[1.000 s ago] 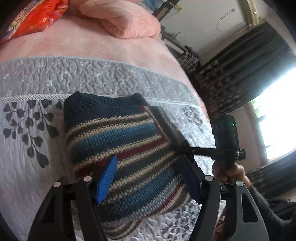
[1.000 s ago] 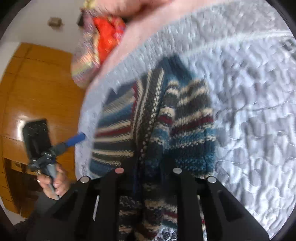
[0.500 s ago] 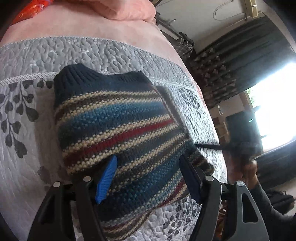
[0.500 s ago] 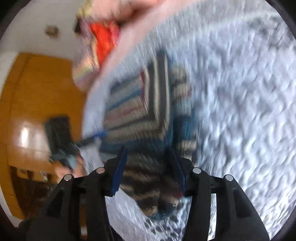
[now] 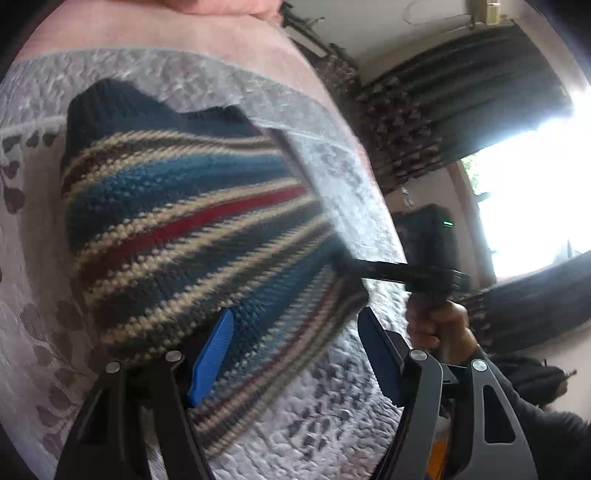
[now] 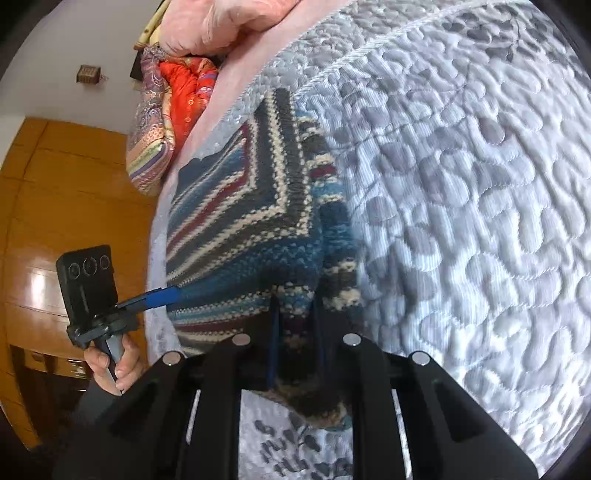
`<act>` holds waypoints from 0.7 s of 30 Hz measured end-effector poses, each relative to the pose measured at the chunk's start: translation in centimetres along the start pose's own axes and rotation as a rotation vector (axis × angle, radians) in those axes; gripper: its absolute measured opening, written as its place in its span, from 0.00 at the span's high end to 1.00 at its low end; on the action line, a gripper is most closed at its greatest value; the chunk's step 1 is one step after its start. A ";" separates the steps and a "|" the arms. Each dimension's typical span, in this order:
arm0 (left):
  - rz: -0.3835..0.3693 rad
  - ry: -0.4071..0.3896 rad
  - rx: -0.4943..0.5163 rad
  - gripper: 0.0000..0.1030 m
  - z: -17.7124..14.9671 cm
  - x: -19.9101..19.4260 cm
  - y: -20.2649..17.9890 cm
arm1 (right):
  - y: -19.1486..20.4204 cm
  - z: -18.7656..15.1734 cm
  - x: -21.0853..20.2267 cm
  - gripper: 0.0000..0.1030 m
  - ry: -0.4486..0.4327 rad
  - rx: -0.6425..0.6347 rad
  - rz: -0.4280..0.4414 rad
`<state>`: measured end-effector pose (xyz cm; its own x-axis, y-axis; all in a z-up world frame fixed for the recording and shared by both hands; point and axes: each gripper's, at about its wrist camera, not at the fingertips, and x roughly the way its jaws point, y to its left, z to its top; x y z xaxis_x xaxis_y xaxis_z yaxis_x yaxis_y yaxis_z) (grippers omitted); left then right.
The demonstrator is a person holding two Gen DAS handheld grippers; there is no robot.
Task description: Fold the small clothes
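Note:
A striped knit sweater (image 5: 192,221) in blue, cream, red and dark bands lies folded on the grey quilt (image 5: 325,413). My left gripper (image 5: 295,354) hovers open over its near edge, blue pads (image 5: 212,354) wide apart with nothing clamped. In the right wrist view the sweater (image 6: 243,221) shows a sleeve folded across its body. My right gripper (image 6: 295,321) is shut on the sweater's near edge, with knit bunched between its fingers. The left gripper (image 6: 162,295) shows there at the sweater's left side. The right gripper (image 5: 424,273) reaches in from the right in the left wrist view.
A pink blanket (image 6: 221,22) and an orange patterned pillow (image 6: 177,92) lie at the head of the bed. A wooden wardrobe (image 6: 55,192) stands beside the bed. Dark curtains (image 5: 461,92) and a bright window (image 5: 535,192) are on the other side. A hand (image 5: 439,328) holds the right gripper.
The right gripper let go of the sweater, stood open half a second ago, and has shut again on its near edge. The left gripper, still open, moved closer over the sweater.

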<state>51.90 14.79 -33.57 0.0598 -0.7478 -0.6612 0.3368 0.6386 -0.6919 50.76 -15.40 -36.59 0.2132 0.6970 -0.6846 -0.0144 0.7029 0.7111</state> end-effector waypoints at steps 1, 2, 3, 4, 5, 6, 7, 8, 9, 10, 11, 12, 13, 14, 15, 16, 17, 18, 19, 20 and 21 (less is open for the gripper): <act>-0.004 0.003 -0.029 0.40 0.2 0.3 0.8 | -0.6 0.1 0.3 0.83 0.013 0.022 -0.014; -0.007 0.002 -0.054 0.44 0.4 0.5 1.4 | -1.0 0.0 0.0 0.82 0.018 0.027 -0.013; -0.007 0.005 -0.067 0.44 0.5 0.6 1.7 | -0.7 0.1 0.0 0.78 0.022 0.022 0.001; 0.004 0.006 -0.055 0.43 0.6 0.3 1.2 | 0.0 0.4 -0.4 0.76 0.024 0.004 0.036; 0.003 -0.002 -0.040 0.42 0.6 -0.1 0.7 | 0.4 0.9 -0.8 0.72 0.019 -0.006 0.055; -0.013 -0.012 -0.030 0.42 0.5 -0.7 0.2 | 1.0 0.9 -1.6 0.61 -0.007 -0.006 0.069; -0.046 -0.021 -0.021 0.42 0.3 -1.3 -0.5 | 1.4 1.4 -3.1 0.56 -0.062 0.002 0.073; -0.071 -0.027 -0.016 0.42 0.2 -1.7 -0.7 | 1.5 2.2 -3.3 0.54 -0.085 0.012 0.069; -0.107 -0.033 -0.006 0.42 -0.2 -2.0 -1.4 | 1.5 3.1 -3.1 0.54 -0.087 0.023 0.077; -0.133 -0.024 0.003 0.42 -0.6 -1.9 -2.0 | 1.8 4.0 -2.4 0.54 -0.070 0.030 0.088; -0.142 -0.009 0.012 0.42 -1.0 -1.6 -2.3 | 1.8 4.7 -1.6 0.50 -0.040 0.028 0.083; -0.126 0.026 0.033 0.42 -1.3 -0.7 -2.7 | 2.0 5.1 -0.7 0.47 -0.008 0.024 0.070; -0.082 0.059 0.040 0.42 -1.6 0.5 -2.6 | 2.5 5.4 0.5 0.49 0.017 0.009 0.037; -0.060 0.075 0.029 0.42 -1.8 1.1 -2.2 | 2.8 5.4 1.3 0.71 0.024 -0.019 0.001; -0.017 0.110 0.003 0.44 -2.0 2.4 -1.2 | 3.0 5.5 1.6 0.85 0.021 -0.041 -0.018; 0.017 0.123 0.000 0.51 -2.2 3.1 -0.7 | 2.5 5.4 1.6 0.86 0.004 -0.027 -0.014; 0.057 0.134 0.023 0.60 -2.4 3.9 -0.5 | 1.4 4.9 1.5 0.87 -0.013 -0.004 -0.036; 0.073 0.142 0.032 0.63 -2.5 4.2 -0.5 | 0.1 4.5 1.6 0.87 -0.020 0.016 -0.065; 0.076 0.147 0.032 0.63 -2.5 4.4 -0.5 | -1.0 4.0 1.8 0.87 -0.019 0.044 -0.051; 0.079 0.153 0.036 0.62 -2.6 4.4 -0.7 | -1.3 3.7 1.7 0.86 -0.024 0.046 -0.033; 0.082 0.160 0.040 0.61 -2.5 4.1 -1.1 | -0.8 3.8 1.6 0.82 -0.029 0.031 -0.014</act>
<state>49.46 11.44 -36.26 -0.0607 -0.6530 -0.7549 0.3740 0.6864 -0.6237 54.84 -15.38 -37.64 0.2410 0.6823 -0.6902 0.0191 0.7077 0.7063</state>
